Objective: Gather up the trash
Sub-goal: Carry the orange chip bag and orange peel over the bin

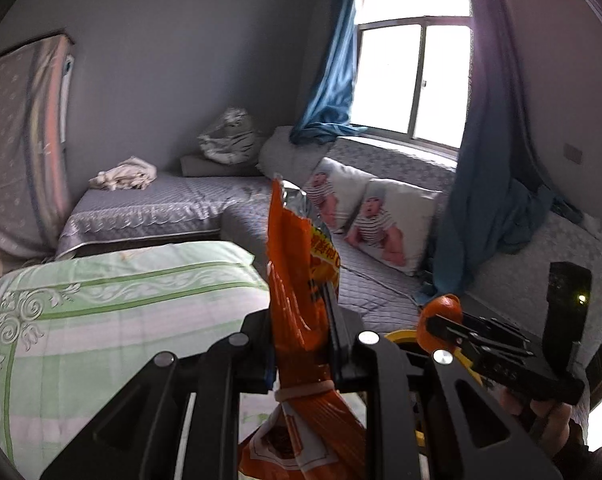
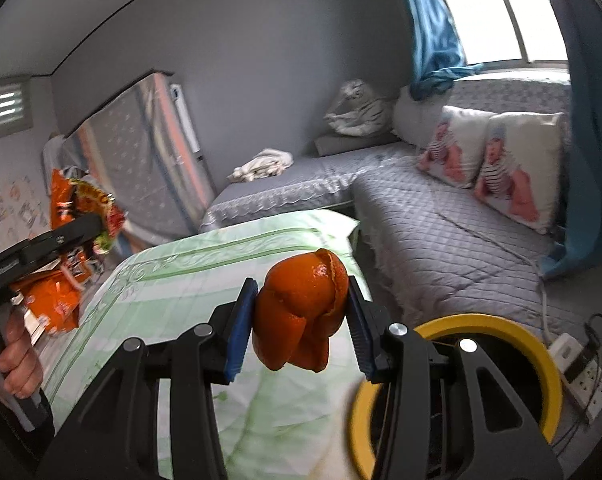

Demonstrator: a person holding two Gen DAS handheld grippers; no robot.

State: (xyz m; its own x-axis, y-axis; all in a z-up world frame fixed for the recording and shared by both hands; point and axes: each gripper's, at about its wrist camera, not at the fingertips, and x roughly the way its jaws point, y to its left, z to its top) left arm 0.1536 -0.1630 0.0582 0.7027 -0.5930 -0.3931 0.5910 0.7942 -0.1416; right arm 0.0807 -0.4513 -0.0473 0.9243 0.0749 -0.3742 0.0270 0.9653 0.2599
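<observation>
At the lower right a round yellow bin [image 2: 513, 328] shows nothing inside, while the right hand-held gripper [image 2: 301, 316] pinches curly orange peel [image 2: 301, 312] and the left hand-held gripper [image 1: 301, 344] pinches a crinkly orange snack bag [image 1: 297, 300].

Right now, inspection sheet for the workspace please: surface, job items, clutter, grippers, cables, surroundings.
Surface: green-and-white patterned quilt on a bed, nothing seen lying on it.
Job's things: crumpled orange foil snack bag; curled orange citrus peel; round yellow-rimmed bin below the right gripper.
Clutter: cream bundled cloth; striped plush bundle; two baby-print pillows.
Grippers: left gripper shut on the bag; right gripper shut on the peel.
Cables: white power strip with dark leads, on the floor.
Surroundings: grey quilted platform, blue curtains, bright window.
</observation>
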